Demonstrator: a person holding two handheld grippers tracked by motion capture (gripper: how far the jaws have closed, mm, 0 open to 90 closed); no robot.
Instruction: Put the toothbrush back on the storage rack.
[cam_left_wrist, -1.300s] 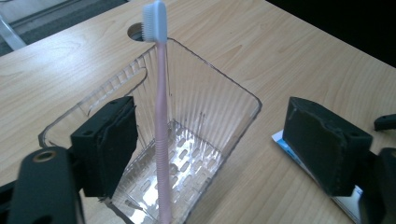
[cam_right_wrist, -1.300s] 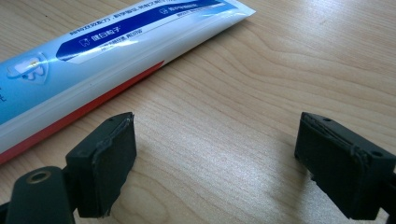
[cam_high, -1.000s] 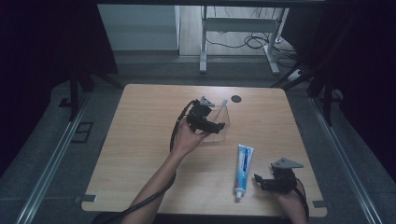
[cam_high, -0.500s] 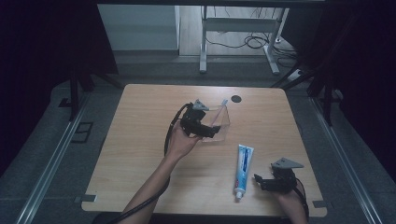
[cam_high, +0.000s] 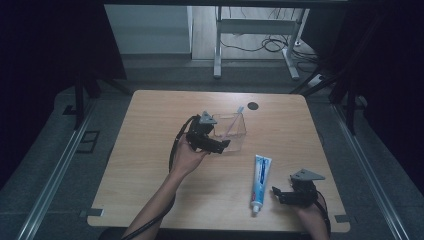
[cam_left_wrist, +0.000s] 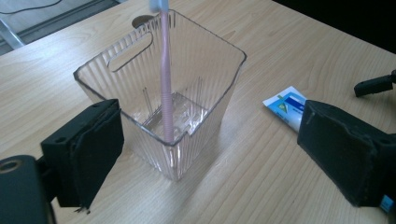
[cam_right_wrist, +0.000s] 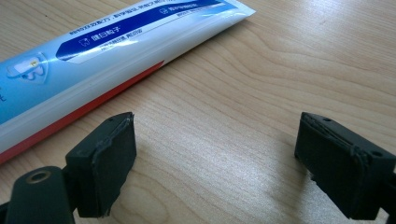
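My left fingers (cam_left_wrist: 205, 154) gape around the clear bin (cam_left_wrist: 163, 88); my right fingers (cam_right_wrist: 219, 168), spread wide, sit beside the toothpaste (cam_right_wrist: 93, 51).

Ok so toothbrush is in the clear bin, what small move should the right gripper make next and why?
Probably slide the right gripper sideways toward the toothpaste tube. Its jaws stand open on bare table beside the tube, which lies flat outside the bin.

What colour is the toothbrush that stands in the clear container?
The toothbrush has a pale pink handle and a light blue head; it shows best in the left gripper view.
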